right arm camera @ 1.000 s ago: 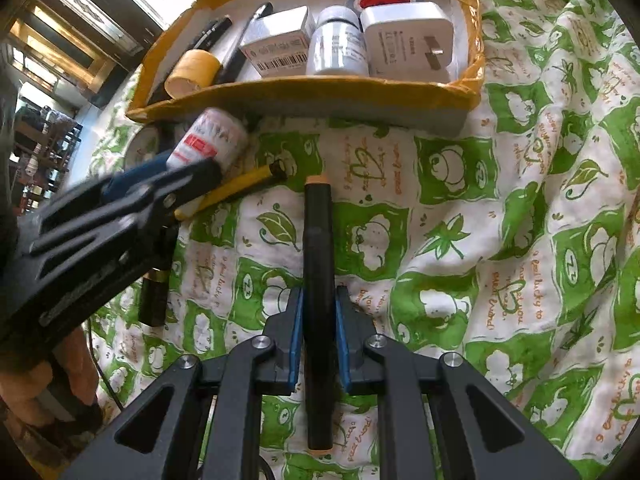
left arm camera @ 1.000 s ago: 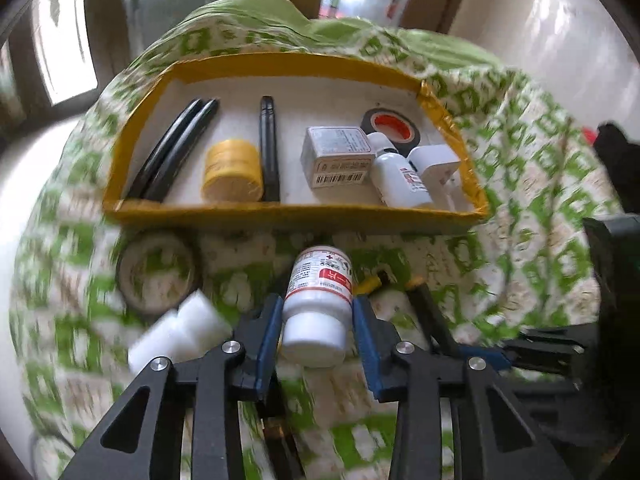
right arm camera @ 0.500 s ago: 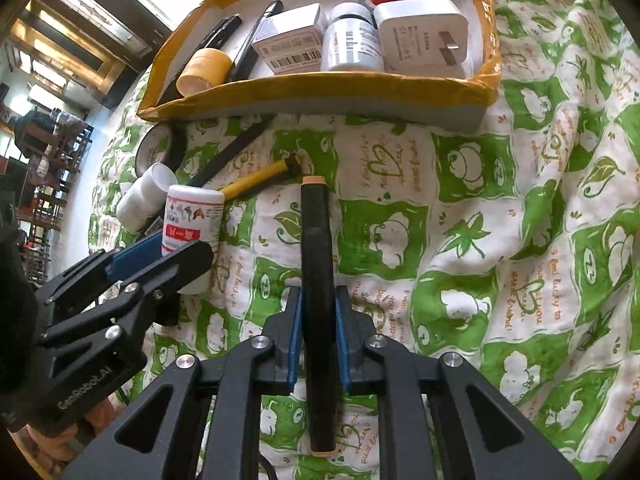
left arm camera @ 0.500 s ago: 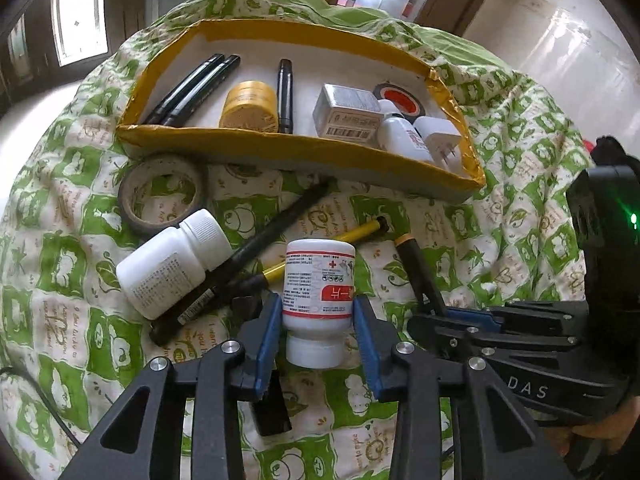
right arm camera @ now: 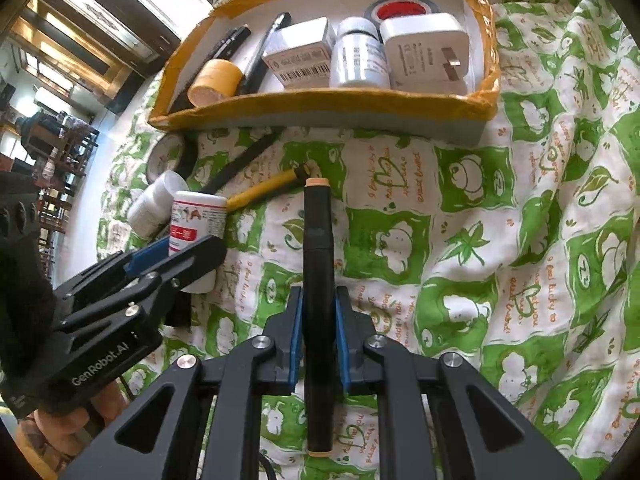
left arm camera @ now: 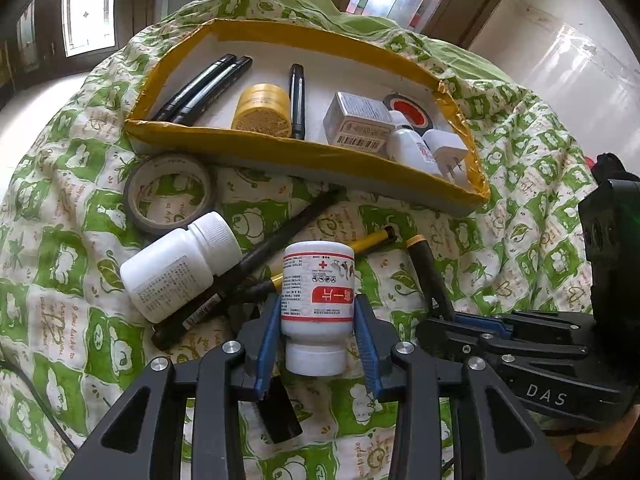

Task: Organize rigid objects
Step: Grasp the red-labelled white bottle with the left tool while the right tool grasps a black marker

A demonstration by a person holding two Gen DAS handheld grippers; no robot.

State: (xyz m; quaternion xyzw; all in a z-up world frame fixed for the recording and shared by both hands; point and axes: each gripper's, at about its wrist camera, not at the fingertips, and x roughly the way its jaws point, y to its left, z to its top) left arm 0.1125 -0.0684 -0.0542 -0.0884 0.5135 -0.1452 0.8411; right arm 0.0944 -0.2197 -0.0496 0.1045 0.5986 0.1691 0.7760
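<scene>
The tray (left arm camera: 280, 152) on the green-patterned cloth (right arm camera: 520, 240) already holds a good share of the things: two black markers (left arm camera: 200, 88) at its left end, a yellow tape roll (left arm camera: 262, 114), a black pen (left arm camera: 297, 100), a small box (left arm camera: 356, 124), a small white bottle (left arm camera: 408, 146), a red-centred tape roll (left arm camera: 410, 112) and a white plug (left arm camera: 444, 152). Both tongs are loaded and outside the tray, on its near side. The left gripper (left arm camera: 318, 344) is clamped on a red-labelled bottle (left arm camera: 318, 300), cap toward the camera, held over the loose things on the cloth. The right gripper (right arm camera: 318, 332) is closed tight on a black marker with orange ends (right arm camera: 317, 280), which points toward the tray's front wall. Still loose on the cloth are a pale tape ring (left arm camera: 170, 196), a plain white bottle (left arm camera: 180, 264), a long black pen (left arm camera: 248, 264) and a yellow-barrelled pen (left arm camera: 360, 244), bunched just in front of the tray. By my reading the job is a little past halfway: two pieces need only be carried in and set down, and four more wait to be picked up. Free floor in the tray looks scarce except toward its back wall.
</scene>
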